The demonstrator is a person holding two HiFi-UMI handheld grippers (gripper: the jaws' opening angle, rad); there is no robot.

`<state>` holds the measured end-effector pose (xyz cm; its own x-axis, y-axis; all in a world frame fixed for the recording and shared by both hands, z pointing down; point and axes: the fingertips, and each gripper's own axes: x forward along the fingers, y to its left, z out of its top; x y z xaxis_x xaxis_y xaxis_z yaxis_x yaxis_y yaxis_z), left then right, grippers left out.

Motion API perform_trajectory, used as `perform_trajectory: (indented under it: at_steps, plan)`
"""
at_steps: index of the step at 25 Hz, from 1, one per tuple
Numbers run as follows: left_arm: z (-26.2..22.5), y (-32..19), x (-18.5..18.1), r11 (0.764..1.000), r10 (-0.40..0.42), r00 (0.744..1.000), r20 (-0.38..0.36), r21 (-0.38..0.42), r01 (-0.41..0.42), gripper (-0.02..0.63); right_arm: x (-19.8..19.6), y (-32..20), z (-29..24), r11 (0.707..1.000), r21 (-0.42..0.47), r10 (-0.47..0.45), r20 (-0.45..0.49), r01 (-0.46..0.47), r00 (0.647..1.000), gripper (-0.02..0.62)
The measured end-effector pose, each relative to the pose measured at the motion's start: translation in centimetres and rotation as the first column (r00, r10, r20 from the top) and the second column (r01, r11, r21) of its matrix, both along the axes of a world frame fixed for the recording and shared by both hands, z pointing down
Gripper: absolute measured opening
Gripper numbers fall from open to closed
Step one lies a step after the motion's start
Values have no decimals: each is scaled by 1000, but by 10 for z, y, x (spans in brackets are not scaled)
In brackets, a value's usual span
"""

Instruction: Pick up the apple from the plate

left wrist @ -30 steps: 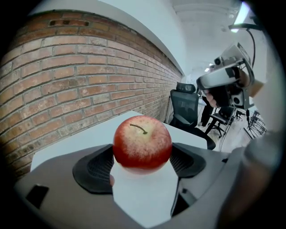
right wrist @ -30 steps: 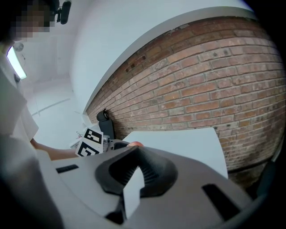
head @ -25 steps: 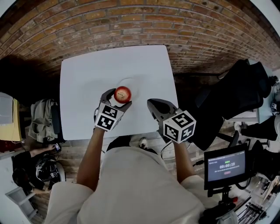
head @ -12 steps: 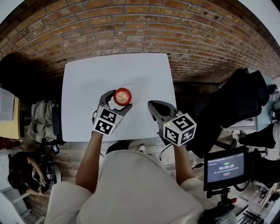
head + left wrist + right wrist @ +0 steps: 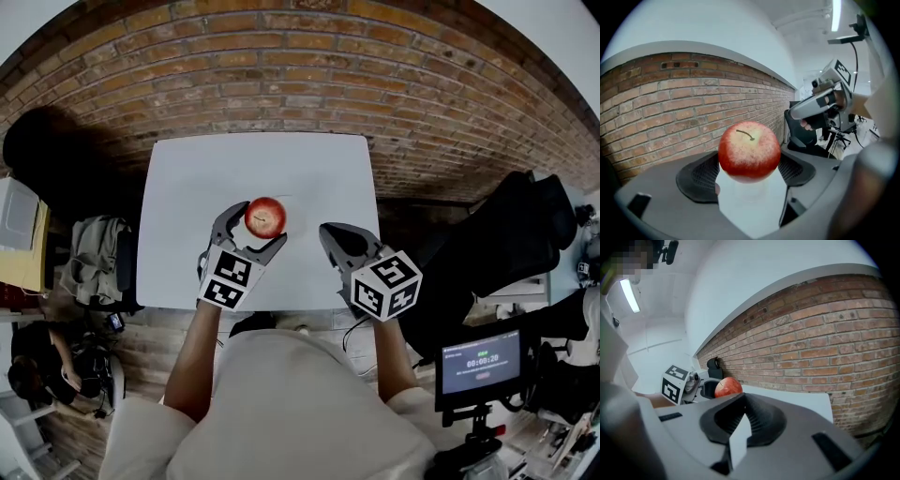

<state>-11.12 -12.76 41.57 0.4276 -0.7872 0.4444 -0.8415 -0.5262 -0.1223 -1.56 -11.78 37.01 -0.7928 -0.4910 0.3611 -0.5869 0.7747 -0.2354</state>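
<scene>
Apple [image 5: 749, 150] in left tongs [image 5: 750, 172], right tongs [image 5: 740, 401] closed

Left hand-held gripper [image 5: 252, 229] clamps the apple [image 5: 265, 216]; right hand-held gripper [image 5: 330, 234] closed.

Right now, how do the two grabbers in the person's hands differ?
The left gripper clamps the apple between its jaws; the right gripper is shut, holding nothing. The left gripper sits over the middle of the table; the right gripper is nearer its right edge. Both have dark jaws and a marker cube.
</scene>
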Motion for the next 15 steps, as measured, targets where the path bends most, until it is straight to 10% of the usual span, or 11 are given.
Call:
perform_trajectory:
  at_steps: [15]
  plan:
    - [-56,9,-23,982,-76,997,-12,170,77,394,-5,-9,-42,991,128,27,9,-28,1000,3]
